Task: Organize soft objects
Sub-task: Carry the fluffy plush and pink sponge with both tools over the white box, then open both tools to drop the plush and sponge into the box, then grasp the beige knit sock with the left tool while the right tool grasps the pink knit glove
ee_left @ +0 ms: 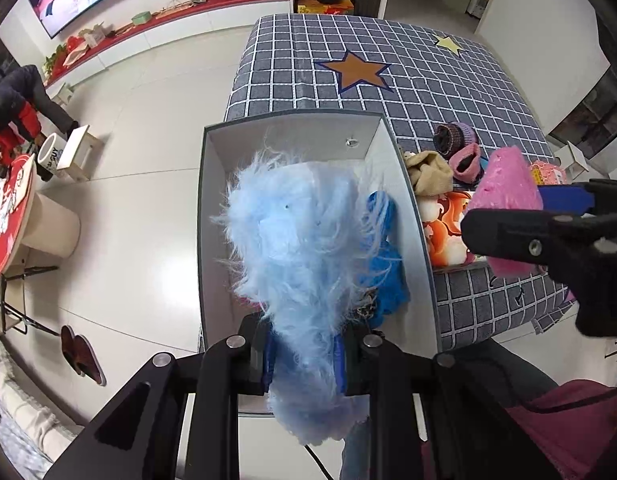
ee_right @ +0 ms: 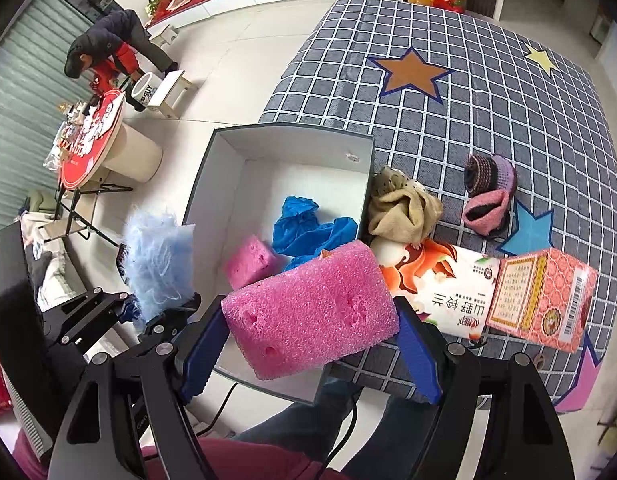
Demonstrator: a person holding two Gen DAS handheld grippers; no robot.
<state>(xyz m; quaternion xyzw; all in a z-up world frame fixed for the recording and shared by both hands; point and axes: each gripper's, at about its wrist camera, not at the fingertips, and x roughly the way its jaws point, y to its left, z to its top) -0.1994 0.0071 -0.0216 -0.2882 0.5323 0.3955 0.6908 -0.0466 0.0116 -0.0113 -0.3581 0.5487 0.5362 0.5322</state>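
Observation:
A light-blue fluffy piece (ee_left: 300,240) hangs over the open white box (ee_left: 216,220), with my left gripper (ee_left: 304,360) shut on its lower end. The fluff hides most of the box floor in the left wrist view; a crumpled blue plastic piece (ee_left: 384,272) shows beside it. My right gripper (ee_right: 310,320) is shut on a large pink foam sponge (ee_right: 312,292), held above the box's near right corner. Inside the box (ee_right: 292,140) lie a smaller pink sponge (ee_right: 250,266) and the blue plastic piece (ee_right: 308,228).
On the grey checked tablecloth (ee_right: 468,100) right of the box lie a beige cloth (ee_right: 404,212), knitted pink and purple pieces (ee_right: 488,192), an orange-and-white pack (ee_right: 440,280) and a pink carton (ee_right: 544,300). A person (ee_right: 104,44) bends by a round red table (ee_right: 92,140).

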